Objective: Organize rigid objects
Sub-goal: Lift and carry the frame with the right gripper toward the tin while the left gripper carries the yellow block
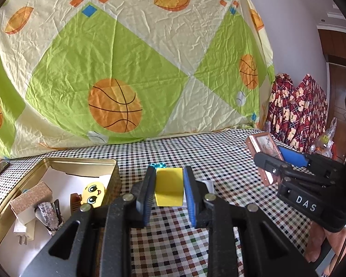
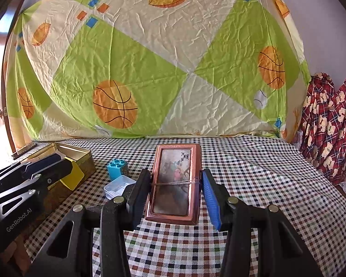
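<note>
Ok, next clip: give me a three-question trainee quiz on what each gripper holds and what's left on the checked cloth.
1. True or false: the left gripper is shut on a yellow block.
2. What does the right gripper hold? A) blue toy brick B) copper-framed picture box C) clear plastic lid
3. Fill in: the gold tin already contains a yellow cartoon-face piece, a ____ plug adapter and other small items.

Key: 1 true. 2 B, the copper-framed picture box; the blue toy brick and the clear plastic lid lie on the checked cloth. 3 white.
</note>
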`<move>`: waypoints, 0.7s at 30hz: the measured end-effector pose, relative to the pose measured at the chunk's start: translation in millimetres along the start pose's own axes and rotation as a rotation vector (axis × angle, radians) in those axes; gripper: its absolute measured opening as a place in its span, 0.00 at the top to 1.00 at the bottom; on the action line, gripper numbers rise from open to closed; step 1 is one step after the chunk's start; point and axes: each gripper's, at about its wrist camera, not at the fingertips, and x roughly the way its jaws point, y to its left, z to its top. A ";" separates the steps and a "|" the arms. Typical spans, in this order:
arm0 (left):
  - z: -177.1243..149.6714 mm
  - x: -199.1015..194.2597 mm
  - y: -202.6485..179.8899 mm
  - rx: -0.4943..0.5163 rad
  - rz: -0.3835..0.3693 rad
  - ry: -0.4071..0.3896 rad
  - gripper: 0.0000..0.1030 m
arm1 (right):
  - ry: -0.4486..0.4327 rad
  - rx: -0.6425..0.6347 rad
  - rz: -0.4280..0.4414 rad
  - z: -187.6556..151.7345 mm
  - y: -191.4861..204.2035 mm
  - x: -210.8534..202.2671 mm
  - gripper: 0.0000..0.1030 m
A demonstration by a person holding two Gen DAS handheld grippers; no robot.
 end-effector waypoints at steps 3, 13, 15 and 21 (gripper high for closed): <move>-0.8 -3.7 0.3 0.001 0.011 -0.012 0.77 | -0.031 -0.004 0.009 -0.5 2.6 -6.8 0.53; -2.2 -12.8 1.2 -0.003 0.026 -0.034 0.77 | -0.037 0.005 0.038 0.1 6.3 -9.5 0.53; -2.5 -14.0 1.9 -0.006 0.026 -0.035 0.77 | -0.036 0.006 0.047 -0.3 6.7 -9.4 0.53; -3.4 -19.8 4.9 -0.014 0.031 -0.042 0.77 | -0.029 0.008 0.083 -1.1 14.1 -10.2 0.53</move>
